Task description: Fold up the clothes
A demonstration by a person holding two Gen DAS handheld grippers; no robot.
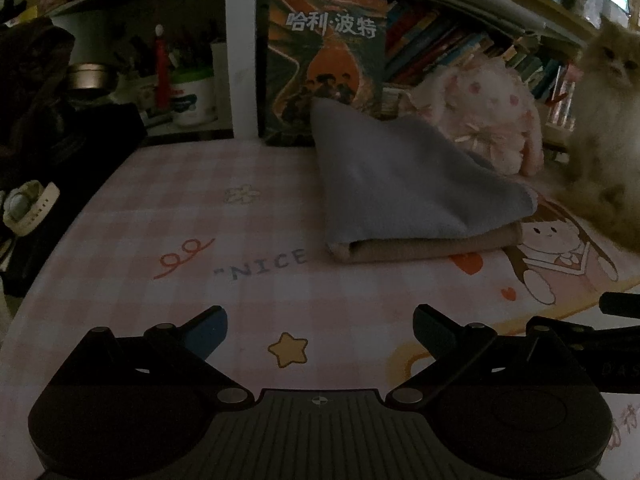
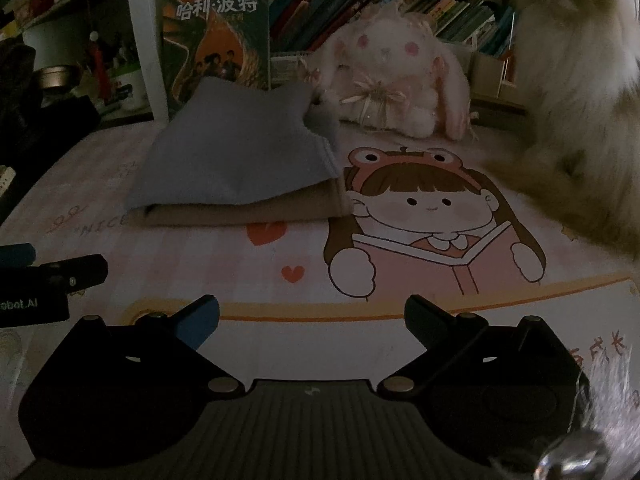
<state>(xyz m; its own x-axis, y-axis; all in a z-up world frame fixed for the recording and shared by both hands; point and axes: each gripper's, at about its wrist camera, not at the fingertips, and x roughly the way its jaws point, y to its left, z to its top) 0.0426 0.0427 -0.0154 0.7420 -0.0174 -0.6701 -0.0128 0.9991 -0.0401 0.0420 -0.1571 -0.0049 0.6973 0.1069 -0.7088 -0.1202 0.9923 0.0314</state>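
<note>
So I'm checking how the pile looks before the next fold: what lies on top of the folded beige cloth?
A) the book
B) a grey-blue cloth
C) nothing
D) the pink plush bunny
B: the grey-blue cloth is draped over the folded beige cloth, whose edge shows beneath it; the plush bunny and the book stand behind the pile.

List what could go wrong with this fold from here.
1. The cat sits on the mat right of the folded cloth; it could paw or step on the stack.
2. The grey top layer lies skewed, its far corner leaning on the book, so the fold may slip open.
3. The plush rabbit crowds the cloth's far corner. Both the left gripper and right gripper are open and hold nothing.
</note>
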